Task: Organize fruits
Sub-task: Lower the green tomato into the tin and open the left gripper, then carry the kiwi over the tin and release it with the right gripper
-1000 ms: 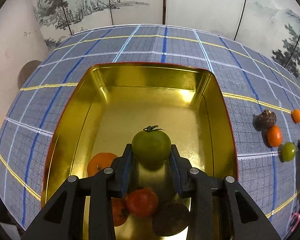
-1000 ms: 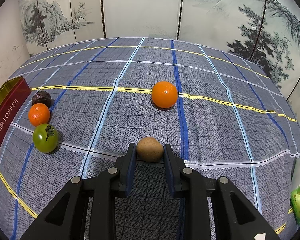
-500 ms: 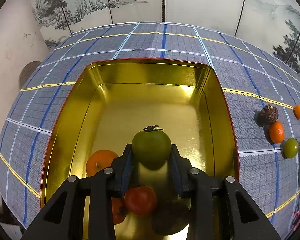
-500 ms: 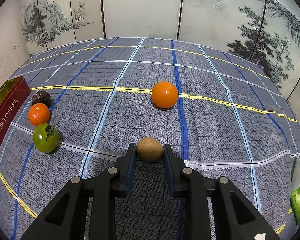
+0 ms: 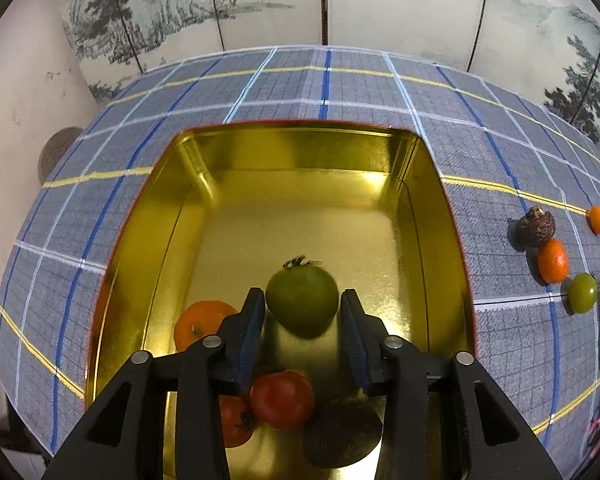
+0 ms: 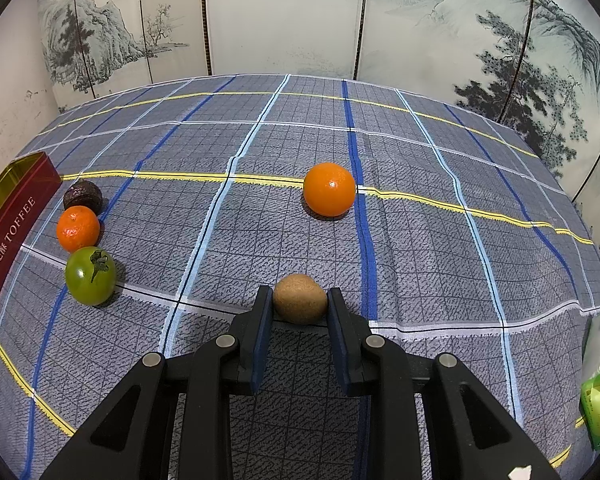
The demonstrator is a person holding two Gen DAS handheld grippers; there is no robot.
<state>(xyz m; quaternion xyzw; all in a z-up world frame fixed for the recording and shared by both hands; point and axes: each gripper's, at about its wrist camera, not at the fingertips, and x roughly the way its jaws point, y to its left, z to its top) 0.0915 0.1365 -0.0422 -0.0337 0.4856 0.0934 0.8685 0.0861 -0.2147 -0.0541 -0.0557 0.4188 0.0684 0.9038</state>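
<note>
- Left hand-held gripper (image 5: 303,316): jaws opening, gaps beside the smooth round green tomato (image 5: 302,303) inside the glossy gold tin (image 5: 228,152).
- Right hand-held gripper (image 6: 299,312): pads clamp a rough tan oval fruit (image 6: 299,298) on the plaid-clothed table (image 6: 420,264).

The tin (image 5: 440,216) stands on the tabletop (image 5: 340,92), at its left part. Inside the tin, near the front wall, lie a mandarin (image 5: 198,322), two tomatoes (image 5: 282,398) touching each other and a round fruit (image 5: 340,432) just right of them. Another tomato (image 5: 302,300) is between the fingers of the left claw (image 5: 303,322), above these, as the jaws are opening. Right of the tin, three fruits (image 6: 78,227) lie in a row, one behind another. Farther right lies an orange (image 6: 329,189), and before it the right claw (image 6: 300,320) closes on a small fruit (image 6: 300,298).
</note>
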